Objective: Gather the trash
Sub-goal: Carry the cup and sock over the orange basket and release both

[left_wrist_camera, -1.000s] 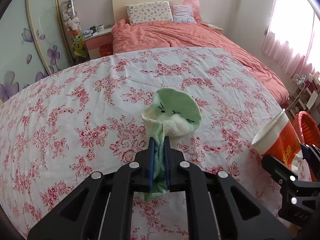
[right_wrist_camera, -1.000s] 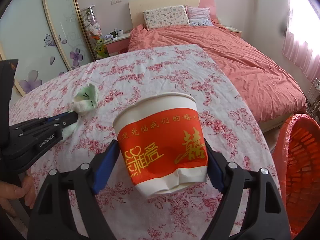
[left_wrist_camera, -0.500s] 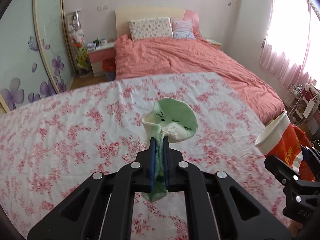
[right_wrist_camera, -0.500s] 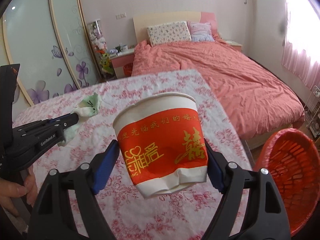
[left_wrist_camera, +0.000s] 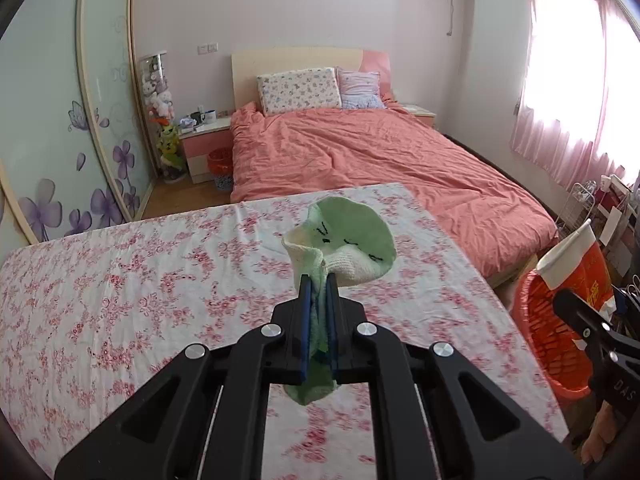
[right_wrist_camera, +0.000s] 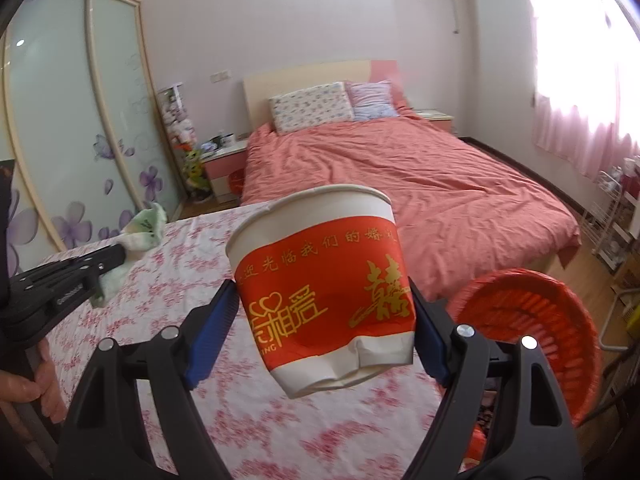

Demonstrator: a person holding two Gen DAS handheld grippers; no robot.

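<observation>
Both lifted higher off the table (left_wrist_camera: 120, 280) now: left hand-held gripper (left_wrist_camera: 318, 292) clamping sock (left_wrist_camera: 344, 248), right hand-held gripper (right_wrist_camera: 324, 316) gripping cup (right_wrist_camera: 320, 280); basket (right_wrist_camera: 560, 292) drop probably next.

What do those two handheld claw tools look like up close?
Both are matte black plastic. The left gripper and right gripper each have two angular fingers with triangular cut-outs, silver bolts at the joints and blue ribbed pads on the inner faces. Small pale lettering marks their sides. No cables show.
</observation>
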